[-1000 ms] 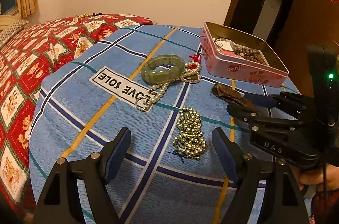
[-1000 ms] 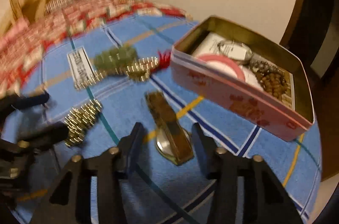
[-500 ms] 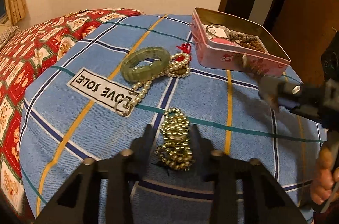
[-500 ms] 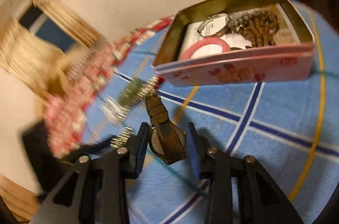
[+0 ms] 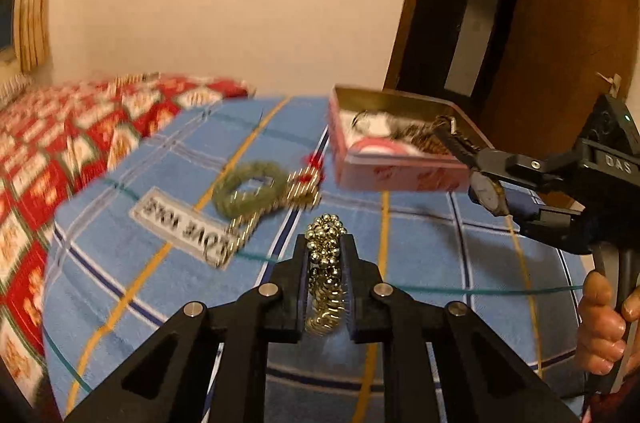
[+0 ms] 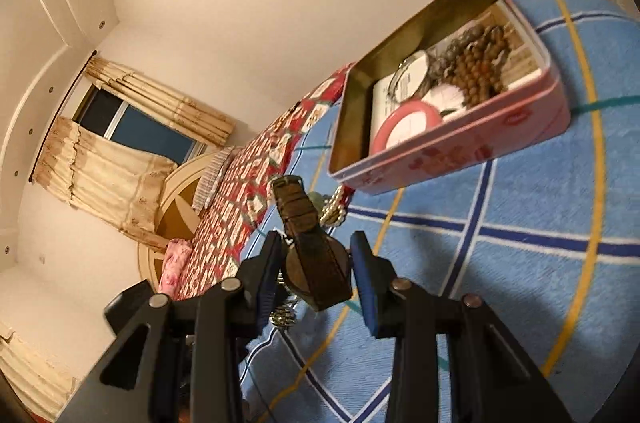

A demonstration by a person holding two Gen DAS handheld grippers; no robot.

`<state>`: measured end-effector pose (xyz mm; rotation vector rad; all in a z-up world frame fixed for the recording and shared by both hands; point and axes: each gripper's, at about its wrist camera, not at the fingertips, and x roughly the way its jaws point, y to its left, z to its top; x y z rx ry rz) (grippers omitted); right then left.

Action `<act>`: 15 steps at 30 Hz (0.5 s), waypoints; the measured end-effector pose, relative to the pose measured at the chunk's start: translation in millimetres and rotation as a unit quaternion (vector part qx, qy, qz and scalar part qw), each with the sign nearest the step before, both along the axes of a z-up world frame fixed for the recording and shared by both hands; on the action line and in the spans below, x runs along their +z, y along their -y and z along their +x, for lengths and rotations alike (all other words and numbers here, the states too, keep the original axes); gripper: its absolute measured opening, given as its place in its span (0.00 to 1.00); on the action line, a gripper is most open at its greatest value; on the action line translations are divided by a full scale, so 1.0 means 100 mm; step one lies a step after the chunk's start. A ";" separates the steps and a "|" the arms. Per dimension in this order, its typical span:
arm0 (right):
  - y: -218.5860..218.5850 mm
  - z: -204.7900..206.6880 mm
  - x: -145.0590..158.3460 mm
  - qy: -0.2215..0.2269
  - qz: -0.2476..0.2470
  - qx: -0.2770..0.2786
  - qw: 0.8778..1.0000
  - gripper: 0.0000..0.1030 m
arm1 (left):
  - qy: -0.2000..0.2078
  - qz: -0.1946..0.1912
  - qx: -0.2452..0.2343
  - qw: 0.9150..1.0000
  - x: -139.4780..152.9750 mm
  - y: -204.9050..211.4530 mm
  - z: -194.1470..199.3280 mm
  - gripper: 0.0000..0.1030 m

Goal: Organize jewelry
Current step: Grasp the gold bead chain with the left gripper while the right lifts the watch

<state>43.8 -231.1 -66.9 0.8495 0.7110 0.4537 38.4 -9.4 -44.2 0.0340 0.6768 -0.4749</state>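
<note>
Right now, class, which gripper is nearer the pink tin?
Right. The right gripper, holding the watch, hangs beside the pink tin; the left gripper, closing on the gold beads, sits farther back.

Blue plaid cloth [image 5: 440, 235] with yellow stripes, pink tin [image 6: 452, 151], gold bead chain [image 5: 325, 263], green bangle [image 5: 250, 193], red patterned quilt [image 5: 60, 151].

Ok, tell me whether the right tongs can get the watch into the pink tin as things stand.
Probably yes. The right tongs are shut on the watch, held clear of the blue cloth. The pink tin sits open ahead with no lid, and nothing stands between. The left tongs, closing on the gold bead chain, are off to the side.
</note>
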 end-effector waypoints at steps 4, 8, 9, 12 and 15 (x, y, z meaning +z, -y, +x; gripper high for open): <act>0.13 -0.02 0.10 0.013 -0.010 -0.024 1.000 0.37 | 0.024 -0.012 -0.017 1.000 0.15 0.14 0.04 0.14; 0.28 0.01 0.22 0.029 -0.029 -0.052 0.998 0.37 | 0.034 -0.021 -0.026 0.999 0.26 0.30 0.15 0.14; 0.34 0.03 0.23 0.030 -0.019 -0.057 0.998 0.37 | 0.040 -0.021 -0.026 0.999 0.29 0.34 0.18 0.14; 0.48 0.16 0.26 0.027 -0.024 -0.082 0.996 0.37 | 0.048 -0.023 -0.030 0.998 0.37 0.50 0.33 0.14; 0.55 0.36 0.28 0.013 -0.049 -0.101 0.994 0.37 | 0.051 -0.016 -0.033 0.998 0.41 0.68 0.51 0.14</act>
